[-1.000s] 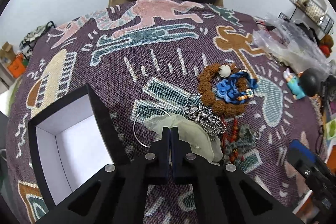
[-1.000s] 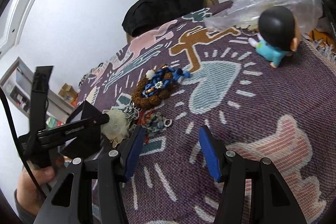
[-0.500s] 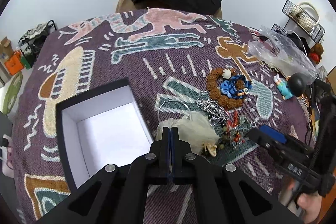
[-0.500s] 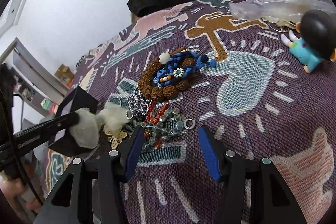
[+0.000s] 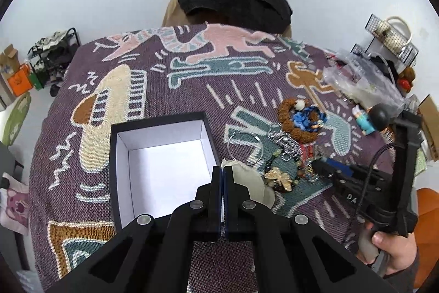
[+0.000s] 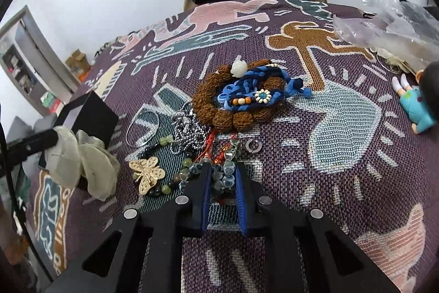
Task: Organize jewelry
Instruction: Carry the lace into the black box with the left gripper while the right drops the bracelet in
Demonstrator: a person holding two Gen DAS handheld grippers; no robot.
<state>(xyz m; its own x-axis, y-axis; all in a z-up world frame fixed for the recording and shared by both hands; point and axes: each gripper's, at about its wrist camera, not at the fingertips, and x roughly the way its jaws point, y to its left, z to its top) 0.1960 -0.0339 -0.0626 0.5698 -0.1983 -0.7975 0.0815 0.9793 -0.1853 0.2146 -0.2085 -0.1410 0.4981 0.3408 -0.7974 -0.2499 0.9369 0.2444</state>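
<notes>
Left gripper [image 5: 222, 169], lower centre, jaws clamped on a pale fabric pouch [image 5: 253, 183] beside the black box [image 5: 162, 123]. Right gripper [image 6: 222, 177], lower centre, jaws apart around a glass-bead bracelet [image 6: 223, 173].

A patterned purple blanket [image 5: 153, 90] covered the table; a small doll [image 6: 418, 101] and crumpled plastic bag [image 6: 384, 29] lay at right.

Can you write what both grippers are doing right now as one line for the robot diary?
left gripper: shut on pale cloth pouch, beside open black box | right gripper: open, straddling glass bead bracelet | box: empty
</notes>
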